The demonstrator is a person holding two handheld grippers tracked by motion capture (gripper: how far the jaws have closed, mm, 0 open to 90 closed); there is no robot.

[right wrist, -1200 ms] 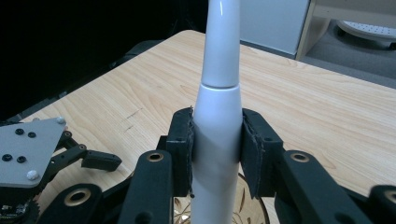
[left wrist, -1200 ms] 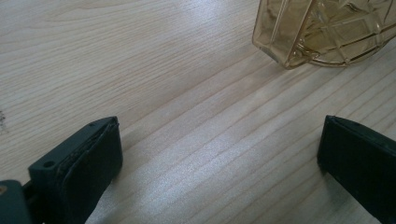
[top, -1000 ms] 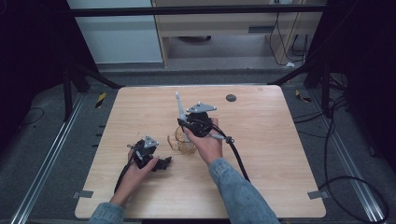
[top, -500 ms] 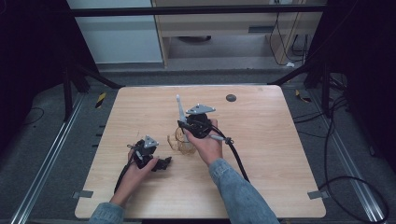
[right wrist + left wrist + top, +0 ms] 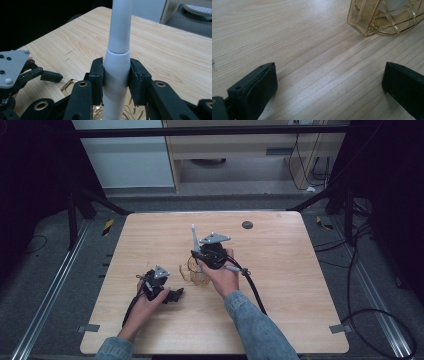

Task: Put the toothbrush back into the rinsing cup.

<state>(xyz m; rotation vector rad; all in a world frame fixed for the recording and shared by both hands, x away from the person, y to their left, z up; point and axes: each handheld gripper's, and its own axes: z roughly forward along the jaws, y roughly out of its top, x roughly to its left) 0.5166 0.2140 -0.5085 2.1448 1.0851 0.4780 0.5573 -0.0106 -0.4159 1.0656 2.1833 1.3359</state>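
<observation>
While the scene is compared with the earlier high views, no shift is found: both hands are seen in the same places, so the work is judged to be paused at a hold rather than advancing. At the near left of the wooden table (image 5: 300, 285), the left gripper (image 5: 172, 295) is rested on the surface with its jaws spread wide and nothing between them; the amber plastic holder (image 5: 387, 17) is seen just beyond them, untouched. Further right, near the table's middle, the right gripper (image 5: 116, 82) is clamped firmly on the white handle (image 5: 117, 75), which is kept upright with its lower end down in the amber plastic holder. Seating or lifting the handle is judged the step in hand.
</observation>
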